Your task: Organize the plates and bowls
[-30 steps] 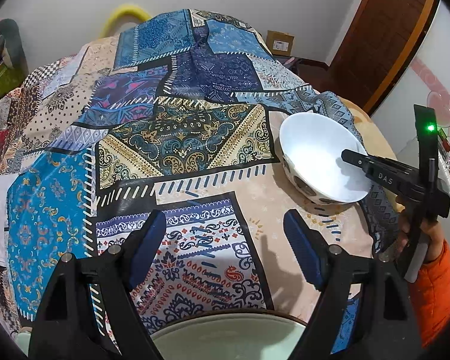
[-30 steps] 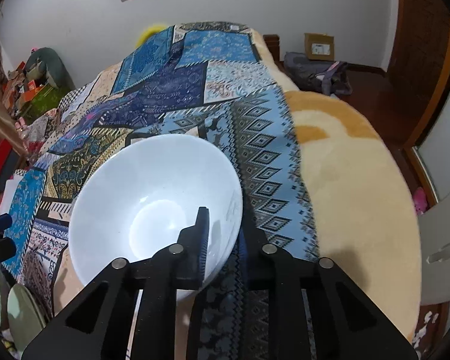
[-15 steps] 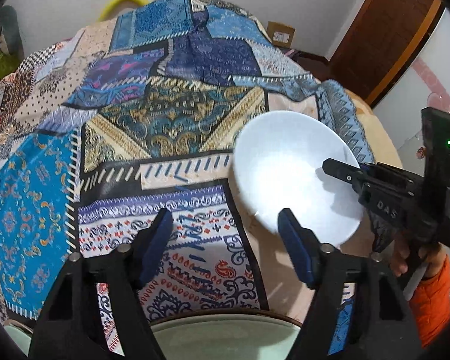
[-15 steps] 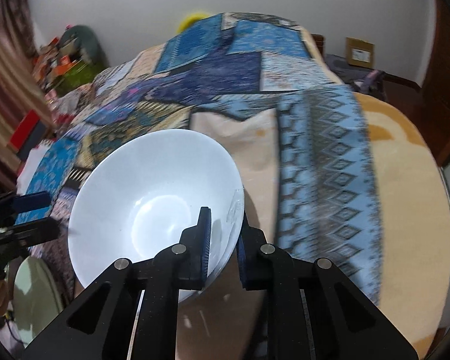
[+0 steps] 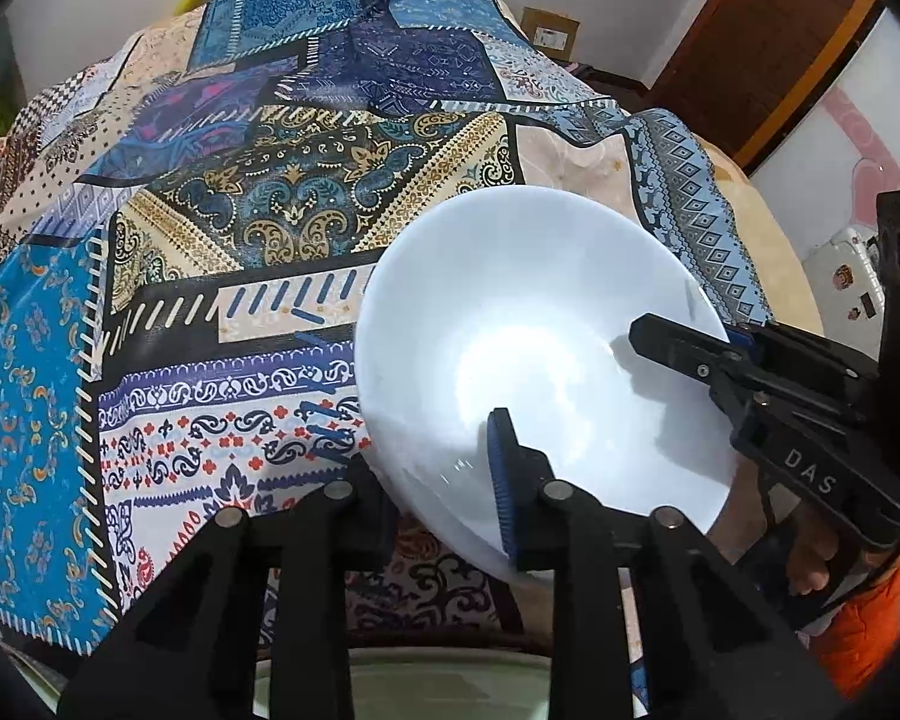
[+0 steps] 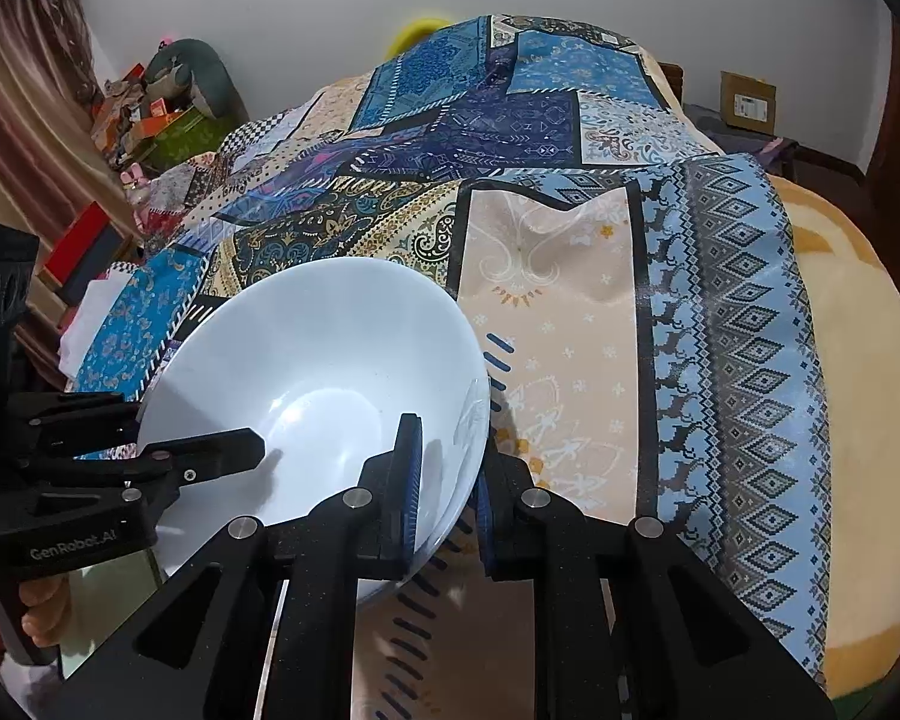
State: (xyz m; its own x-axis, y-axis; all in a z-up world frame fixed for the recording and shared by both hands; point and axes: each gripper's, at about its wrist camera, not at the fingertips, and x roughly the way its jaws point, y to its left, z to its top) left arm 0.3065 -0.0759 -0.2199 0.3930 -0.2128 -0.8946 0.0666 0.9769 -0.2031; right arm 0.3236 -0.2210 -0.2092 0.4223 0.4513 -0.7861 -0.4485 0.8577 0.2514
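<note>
Cover: a patchwork cloth [image 6: 510, 138] in blues, navy and beige spreads over the bed.
Under it: a tan blanket [image 6: 858, 360] shows at the right.
Far wall: cardboard box [image 6: 747, 102] on the floor.
Left corner: cluttered boxes [image 6: 150, 120].
Doorway: brown wooden door [image 5: 768, 42].

The white bowl [image 5: 546, 348] looks glazed, smooth and glossy. Beneath it, the patchwork-print cloth [image 5: 240, 192] looks matt and woven. Each tool [image 6: 447, 480] is matt black plastic with ribbed blue pads [image 5: 501, 480] and bright metal pins.
</note>
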